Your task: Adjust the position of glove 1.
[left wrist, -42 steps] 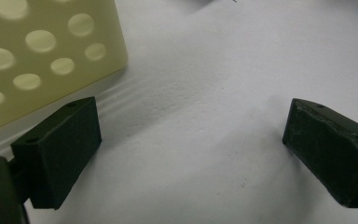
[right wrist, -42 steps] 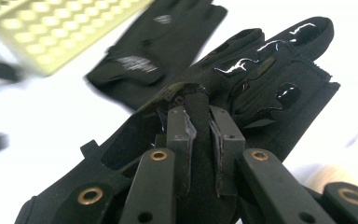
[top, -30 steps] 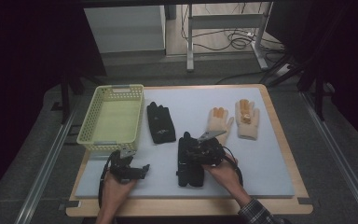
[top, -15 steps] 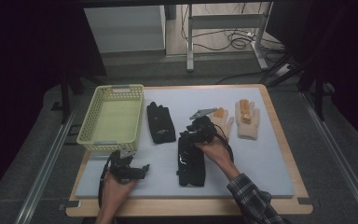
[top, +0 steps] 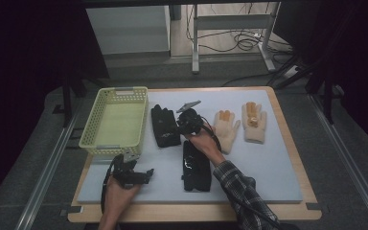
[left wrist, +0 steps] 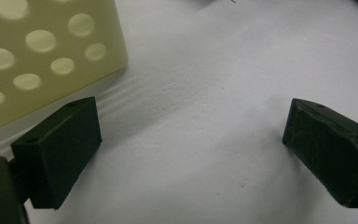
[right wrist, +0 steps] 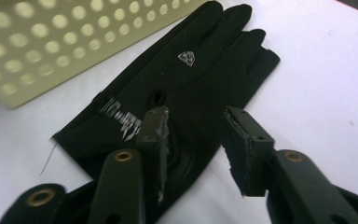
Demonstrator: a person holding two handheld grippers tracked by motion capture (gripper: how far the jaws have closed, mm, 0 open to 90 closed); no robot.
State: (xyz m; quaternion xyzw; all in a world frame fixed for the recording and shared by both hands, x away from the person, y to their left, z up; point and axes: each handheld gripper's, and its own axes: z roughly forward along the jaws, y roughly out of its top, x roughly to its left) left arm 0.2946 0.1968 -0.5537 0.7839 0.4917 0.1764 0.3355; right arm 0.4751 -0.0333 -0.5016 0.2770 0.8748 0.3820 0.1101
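Tongs in our right hand [right wrist: 193, 135] hover part-open over the black glove [right wrist: 182, 88] lying flat beside the basket [top: 115, 122]; they just narrowed, gripping nothing. Left tongs [left wrist: 191, 149] gape wide on the surface [top: 268, 163].

A dim room: grey floor [top: 345, 158], wooden-edged table [top: 287, 124], cables [top: 242, 43] beneath a metal frame [top: 196, 43].

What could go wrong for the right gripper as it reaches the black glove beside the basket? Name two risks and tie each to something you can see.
1. The right gripper hovers open over the black glove, which lies flat on the mat; the jaws may slide over thin fabric or pinch only a loose fold.
2. The glove lies close beside the yellow basket; a lift toward it could snag dangling fingers on the rim.
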